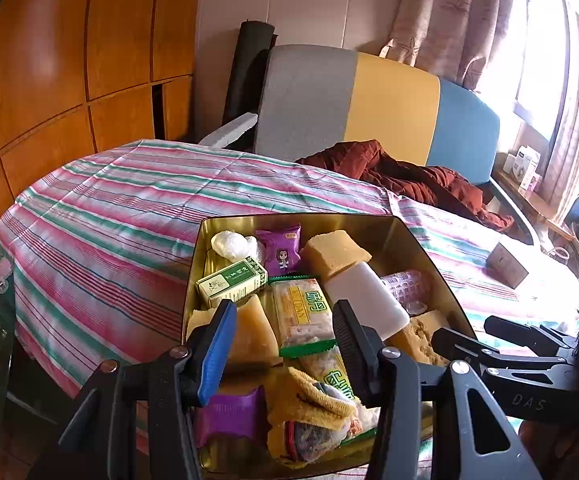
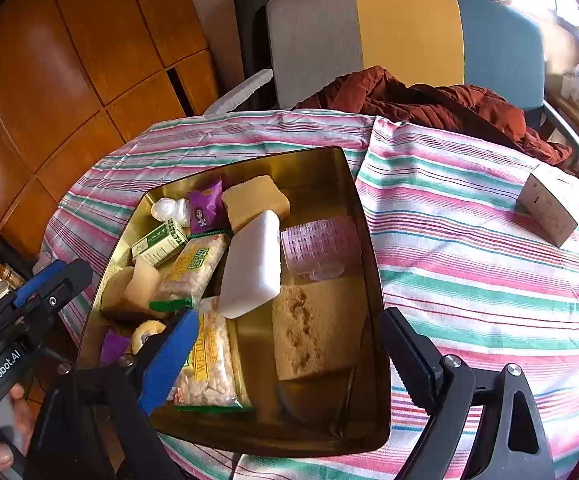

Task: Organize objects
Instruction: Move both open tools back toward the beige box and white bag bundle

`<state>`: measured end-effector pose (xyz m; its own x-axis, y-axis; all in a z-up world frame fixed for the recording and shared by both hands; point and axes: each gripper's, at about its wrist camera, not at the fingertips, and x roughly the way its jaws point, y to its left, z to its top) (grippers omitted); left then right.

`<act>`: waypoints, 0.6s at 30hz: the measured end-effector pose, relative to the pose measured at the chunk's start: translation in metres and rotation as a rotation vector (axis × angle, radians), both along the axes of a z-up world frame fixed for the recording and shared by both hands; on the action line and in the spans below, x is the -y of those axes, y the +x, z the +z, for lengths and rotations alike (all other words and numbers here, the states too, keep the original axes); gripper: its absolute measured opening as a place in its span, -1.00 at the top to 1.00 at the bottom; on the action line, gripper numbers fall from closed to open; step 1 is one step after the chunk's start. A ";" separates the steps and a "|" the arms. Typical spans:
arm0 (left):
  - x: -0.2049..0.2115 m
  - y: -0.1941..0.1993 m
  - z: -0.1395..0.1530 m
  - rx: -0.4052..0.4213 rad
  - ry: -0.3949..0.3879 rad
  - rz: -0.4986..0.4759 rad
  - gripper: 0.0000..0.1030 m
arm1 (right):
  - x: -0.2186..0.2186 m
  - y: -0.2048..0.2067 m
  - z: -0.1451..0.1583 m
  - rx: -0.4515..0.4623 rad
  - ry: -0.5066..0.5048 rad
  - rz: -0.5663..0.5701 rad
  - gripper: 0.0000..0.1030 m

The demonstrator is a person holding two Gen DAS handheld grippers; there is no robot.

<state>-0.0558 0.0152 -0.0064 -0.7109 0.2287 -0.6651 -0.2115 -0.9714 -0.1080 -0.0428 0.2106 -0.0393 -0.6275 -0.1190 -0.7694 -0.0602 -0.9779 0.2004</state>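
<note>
A gold metal tin [image 1: 429, 256] [image 2: 353, 184] sits on the striped tablecloth, filled with several items: a white block [image 1: 365, 300] [image 2: 255, 264], a green box [image 1: 231, 284] [image 2: 159, 242], a purple snack packet [image 1: 279, 250] [image 2: 205, 208], yellow sponges [image 1: 335, 254] [image 2: 255, 200], snack bags [image 1: 303, 316] [image 2: 205, 364], a brown sponge [image 2: 313, 328] and a pink brush [image 2: 319, 244]. My left gripper [image 1: 285, 328] is open and empty above the tin's near left part. My right gripper [image 2: 285, 356] is open and empty above the tin's near end. The right gripper also shows in the left wrist view [image 1: 505, 344].
A small brown box [image 1: 507, 264] [image 2: 547, 210] lies on the cloth to the right of the tin. A dark red jacket [image 1: 405, 176] [image 2: 429, 100] lies on a grey, yellow and blue chair [image 1: 389, 100] [image 2: 405, 28] behind the table. Wooden cabinets [image 1: 69, 60] stand to the left.
</note>
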 end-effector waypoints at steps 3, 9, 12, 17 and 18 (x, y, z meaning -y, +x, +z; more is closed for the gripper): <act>-0.003 0.004 0.001 -0.007 -0.004 -0.011 0.02 | 0.001 0.005 0.002 -0.009 0.009 -0.001 -0.79; -0.012 0.012 0.005 -0.020 -0.014 -0.052 0.02 | -0.003 0.013 0.006 -0.025 0.020 -0.015 -0.79; -0.017 0.017 0.007 -0.027 -0.020 -0.069 0.02 | -0.008 0.018 0.007 -0.032 0.028 -0.029 -0.79; -0.028 0.021 0.009 -0.027 -0.032 -0.104 0.02 | -0.021 0.028 0.011 -0.044 0.031 -0.047 -0.82; -0.030 0.022 0.008 -0.026 -0.037 -0.113 0.02 | -0.023 0.029 0.011 -0.045 0.028 -0.042 -0.86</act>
